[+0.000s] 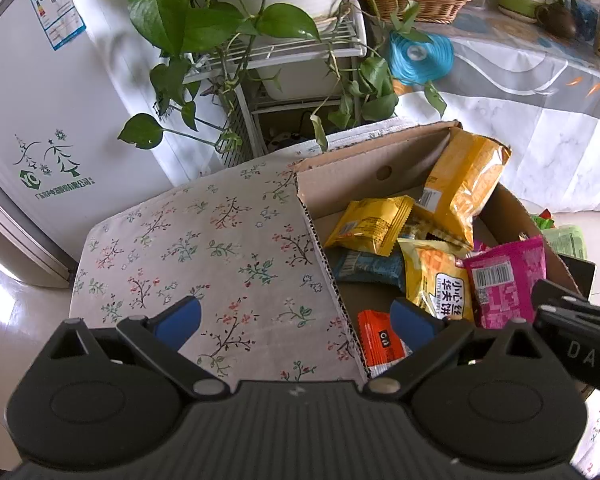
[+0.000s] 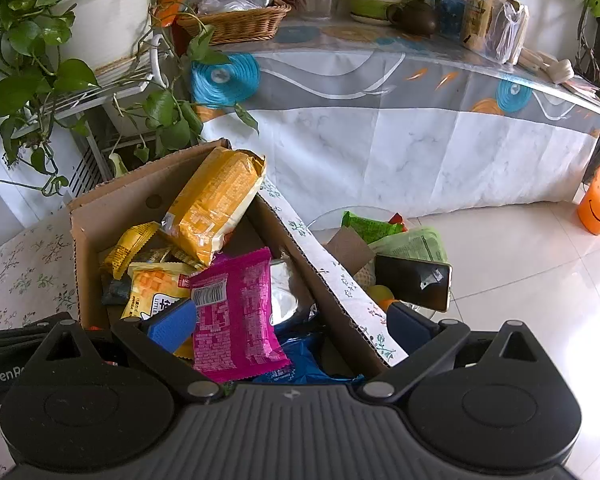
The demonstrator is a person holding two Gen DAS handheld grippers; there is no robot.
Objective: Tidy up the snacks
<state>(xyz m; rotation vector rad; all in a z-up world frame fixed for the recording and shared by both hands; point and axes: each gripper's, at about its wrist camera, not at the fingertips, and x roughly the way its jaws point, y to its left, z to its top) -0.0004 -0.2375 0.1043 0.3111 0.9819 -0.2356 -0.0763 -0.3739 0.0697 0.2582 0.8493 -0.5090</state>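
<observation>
Listing by size, largest first, clock directions read from the box centre in the right wrist view.

Floral cloth [image 1: 204, 248] — covers the surface under the box and runs off toward 9 o'clock, bare of snacks.

Box [image 2: 112, 204] — open cardboard, flaps up, holding most of the snacks in a loose heap.

Big yellow pack [image 2: 212, 204] — at 12 o'clock, tilted, leaning on the back wall and over the rim.

Pink pack [image 2: 236, 320] — at 6 o'clock, barcode up, on top of the heap; a blue pack [image 2: 300, 364] and a silver one lie partly under it.

Wafer pack [image 2: 156, 284] — yellow, at 8 o'clock, touching the pink pack.

Small yellow pack [image 2: 130, 248] — at 10 o'clock, near the left wall.

Orange-red pack [image 1: 380, 340] — seen only in the left wrist view, on the box floor near the front left corner.

Green packs [image 2: 404, 236] — outside the box at 3 o'clock, on a lower surface beside a dark phone [image 2: 414, 282].

Left gripper [image 1: 296, 320] — fingers spread wide, straddling the box's left wall, holding nothing.

Right gripper [image 2: 288, 324] — fingers spread wide, straddling the right wall, empty; its left pad sits just beside the pink pack.

Progress, as judged: most snacks are boxed but unsorted; the green packs outside probably remain to be gathered.
</observation>
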